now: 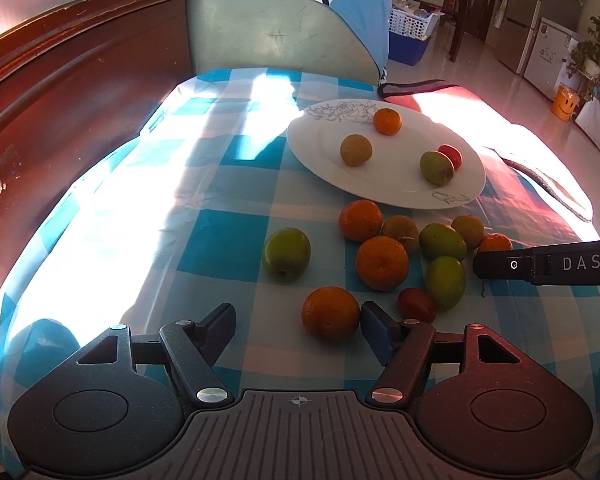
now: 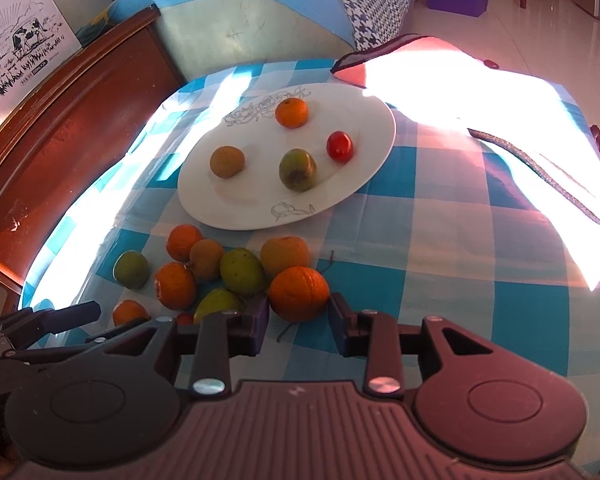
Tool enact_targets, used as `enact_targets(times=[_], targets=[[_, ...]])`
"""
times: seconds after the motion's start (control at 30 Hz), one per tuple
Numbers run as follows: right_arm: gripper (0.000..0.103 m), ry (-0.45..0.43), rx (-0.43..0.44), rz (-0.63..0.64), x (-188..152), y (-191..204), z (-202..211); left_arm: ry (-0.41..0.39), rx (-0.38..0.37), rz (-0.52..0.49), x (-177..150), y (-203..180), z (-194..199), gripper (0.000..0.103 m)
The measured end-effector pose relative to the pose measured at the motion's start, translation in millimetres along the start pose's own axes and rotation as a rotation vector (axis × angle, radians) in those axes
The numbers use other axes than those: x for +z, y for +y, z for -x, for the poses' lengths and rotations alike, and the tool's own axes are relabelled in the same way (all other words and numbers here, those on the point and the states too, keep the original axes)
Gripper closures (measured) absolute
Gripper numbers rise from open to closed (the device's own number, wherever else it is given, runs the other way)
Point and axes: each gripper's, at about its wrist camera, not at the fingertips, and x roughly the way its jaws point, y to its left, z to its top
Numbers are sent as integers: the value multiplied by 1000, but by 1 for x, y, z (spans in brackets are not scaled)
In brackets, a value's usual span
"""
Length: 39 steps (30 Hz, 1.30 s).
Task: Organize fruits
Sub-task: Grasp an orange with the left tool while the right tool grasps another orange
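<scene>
A white oval plate (image 1: 332, 160) (image 2: 364, 160) holds a small orange (image 1: 387, 121) (image 2: 291, 112), a brown fruit (image 1: 355, 150) (image 2: 227, 162), a green fruit (image 1: 436, 167) (image 2: 297, 170) and a red tomato (image 1: 451, 155) (image 2: 339, 146). Several oranges and green fruits lie loose on the checked cloth in front of it. My left gripper (image 1: 298, 322) is open, with an orange (image 1: 330, 314) between its fingers, nearer the right one. My right gripper (image 2: 298, 320) is open around another orange (image 2: 298, 293); its finger (image 1: 540, 266) shows in the left wrist view.
A blue and white checked cloth (image 1: 220, 248) (image 2: 440, 248) covers the table. A pink towel (image 1: 532, 148) (image 2: 480, 92) lies at the far right. A brown wooden board (image 1: 60, 120) rises along the left. A cushion (image 1: 276, 40) stands behind the plate.
</scene>
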Motion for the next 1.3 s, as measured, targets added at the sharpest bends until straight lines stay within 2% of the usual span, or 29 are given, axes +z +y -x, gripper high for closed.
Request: enact_targets(times=[0.17, 0.27, 0.37, 0.5, 0.57, 0.8, 1.3], targets=[[68, -9, -5, 3, 1, 0, -2, -1, -3, -10, -2, -4, -2, 36], [68, -14, -9, 12, 1, 1, -3, 5, -7, -13, -3, -5, -3, 43], [69, -20, -12, 18, 1, 2, -4, -5, 1, -20, -3, -5, -3, 52], [71, -28, -11, 16, 0, 1, -4, -14, -8, -13, -3, -4, -2, 72], [71, -29, -11, 18, 0, 1, -3, -16, -3, -11, -3, -3, -2, 77], [71, -46, -19, 37, 0, 4, 4, -43, 3, 17, 0, -1, 5, 77], [71, -96, 85, 106, 19, 14, 44, -160, -45, -4, 34, -7, 32, 77]])
